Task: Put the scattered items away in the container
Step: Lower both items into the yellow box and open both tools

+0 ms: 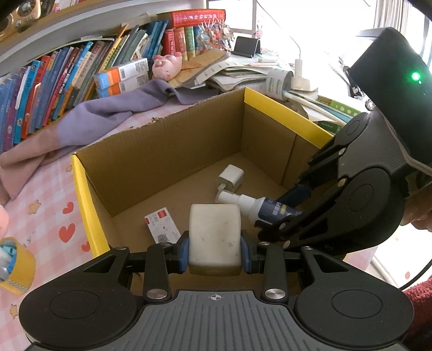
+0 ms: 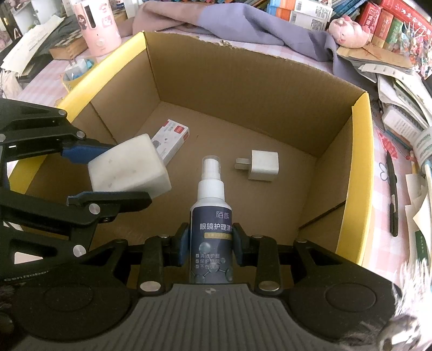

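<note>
Clamped between the blue pads of the left tool (image 1: 214,249) is a white sponge block (image 1: 214,237), held over the near end of the open cardboard box (image 1: 162,151). From the right wrist view that same block (image 2: 129,167) hangs at about nine o'clock, above the box floor and partly covering a small white and red carton (image 2: 172,140) that lies flat beneath it. In the left wrist view the carton (image 1: 162,226) sits at roughly ten o'clock from the block, flat on the cardboard.

Its partner, the right tool (image 2: 209,243), is closed on a dark blue spray bottle (image 2: 212,229) with a white pump head and clear cap, the nozzle pointing toward twelve o'clock into the box. From the left wrist camera that bottle (image 1: 259,208) comes in from three o'clock, gripped by the right tool (image 1: 275,218), with the nozzle aimed toward nine o'clock.

A white plug adapter (image 2: 260,164) lies on the box floor at about one o'clock from the nozzle, just beside it but apart, prongs facing nine o'clock. The box has yellow outer walls and stands on a pink checked surface (image 1: 48,205). A yellow tape roll (image 1: 16,264) sits outside the box at nine o'clock in the left view. Beyond the far wall lie a purple cloth (image 2: 243,24) and a pink plush toy (image 2: 348,29), with books (image 1: 48,86) behind.
</note>
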`<state>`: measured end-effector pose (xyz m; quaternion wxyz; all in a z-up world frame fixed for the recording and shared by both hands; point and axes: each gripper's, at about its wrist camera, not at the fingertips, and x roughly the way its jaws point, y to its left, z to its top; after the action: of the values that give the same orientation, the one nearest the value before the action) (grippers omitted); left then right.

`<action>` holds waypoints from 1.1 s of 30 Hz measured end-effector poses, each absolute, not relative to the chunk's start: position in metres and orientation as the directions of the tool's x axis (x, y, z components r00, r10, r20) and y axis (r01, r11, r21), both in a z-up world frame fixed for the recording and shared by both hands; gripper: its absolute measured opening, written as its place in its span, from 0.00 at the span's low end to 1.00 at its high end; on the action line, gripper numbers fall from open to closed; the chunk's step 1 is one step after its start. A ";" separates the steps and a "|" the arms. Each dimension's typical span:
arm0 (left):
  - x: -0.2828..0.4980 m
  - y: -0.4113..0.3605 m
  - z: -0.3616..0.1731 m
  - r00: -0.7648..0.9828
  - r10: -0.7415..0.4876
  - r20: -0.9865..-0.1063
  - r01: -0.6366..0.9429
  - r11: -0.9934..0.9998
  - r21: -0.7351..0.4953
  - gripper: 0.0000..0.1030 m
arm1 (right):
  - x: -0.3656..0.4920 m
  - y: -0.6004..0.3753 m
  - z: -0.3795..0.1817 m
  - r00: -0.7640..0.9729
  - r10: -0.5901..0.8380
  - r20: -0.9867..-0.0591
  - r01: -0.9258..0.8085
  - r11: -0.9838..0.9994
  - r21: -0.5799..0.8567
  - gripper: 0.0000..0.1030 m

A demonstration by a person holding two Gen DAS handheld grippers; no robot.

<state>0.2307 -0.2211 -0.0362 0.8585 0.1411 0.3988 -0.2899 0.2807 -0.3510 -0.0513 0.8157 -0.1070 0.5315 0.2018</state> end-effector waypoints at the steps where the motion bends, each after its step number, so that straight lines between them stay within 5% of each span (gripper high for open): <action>1: 0.231 -0.220 -0.035 0.516 -0.385 -0.765 0.609 0.793 0.011 0.34 | 0.280 -0.351 -0.051 0.355 0.216 -0.910 -0.443 0.896 0.040 0.30; 9: 0.225 -0.213 -0.026 0.543 -0.388 -0.745 0.595 0.804 0.014 0.38 | 0.278 -0.350 -0.047 0.384 0.232 -0.894 -0.424 0.904 0.053 0.33; 11: 0.221 -0.211 -0.022 0.558 -0.393 -0.731 0.595 0.803 0.023 0.49 | 0.275 -0.349 -0.045 0.400 0.237 -0.885 -0.410 0.910 0.058 0.33; 14: 0.212 -0.207 -0.015 0.580 -0.401 -0.709 0.595 0.803 0.032 0.54 | 0.269 -0.350 -0.038 0.439 0.237 -0.867 -0.389 0.920 0.054 0.33; 33: 0.153 -0.157 0.024 0.736 -0.422 -0.530 0.513 0.858 0.029 0.68 | 0.184 -0.337 0.021 0.756 0.097 -0.648 -0.089 0.995 0.046 0.39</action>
<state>0.1531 -0.1565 0.0240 0.9275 0.0867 0.2621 -0.2519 0.1837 -0.3375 0.0206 0.9369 0.0060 0.3459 0.0498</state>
